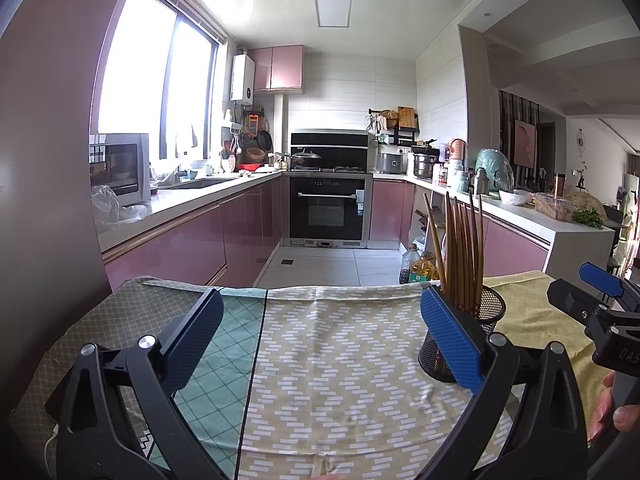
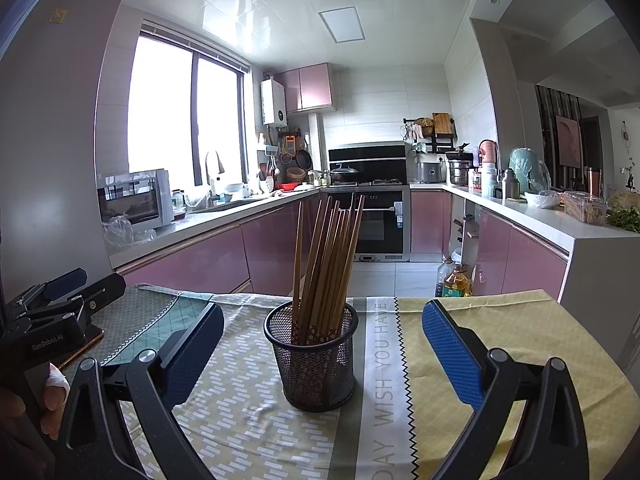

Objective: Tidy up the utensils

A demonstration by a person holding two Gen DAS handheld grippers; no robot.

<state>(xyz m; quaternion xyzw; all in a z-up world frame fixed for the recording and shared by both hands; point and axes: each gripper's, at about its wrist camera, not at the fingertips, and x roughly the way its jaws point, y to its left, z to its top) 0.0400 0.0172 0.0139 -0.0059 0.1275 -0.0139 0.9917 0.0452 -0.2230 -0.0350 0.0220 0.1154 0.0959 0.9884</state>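
A black mesh holder (image 2: 314, 358) stands on the cloth-covered table (image 2: 248, 420), filled with several brown wooden chopsticks (image 2: 328, 264) standing upright and leaning slightly. My right gripper (image 2: 322, 354) is open and empty, its blue pads to either side of the holder and nearer the camera. In the left wrist view my left gripper (image 1: 320, 344) is open and empty over the patterned cloth; the holder (image 1: 486, 320) with chopsticks (image 1: 460, 252) sits behind its right finger. The right gripper (image 1: 600, 304) shows at that view's right edge, the left gripper (image 2: 52, 312) at the right view's left edge.
The table's far edge (image 1: 320, 286) drops to a tiled kitchen floor. Oil bottles (image 2: 454, 280) stand on the floor by the right counter. Pink cabinets, an oven (image 2: 378, 220) and cluttered counters lie beyond. A phone lies under the left gripper (image 2: 86, 346).
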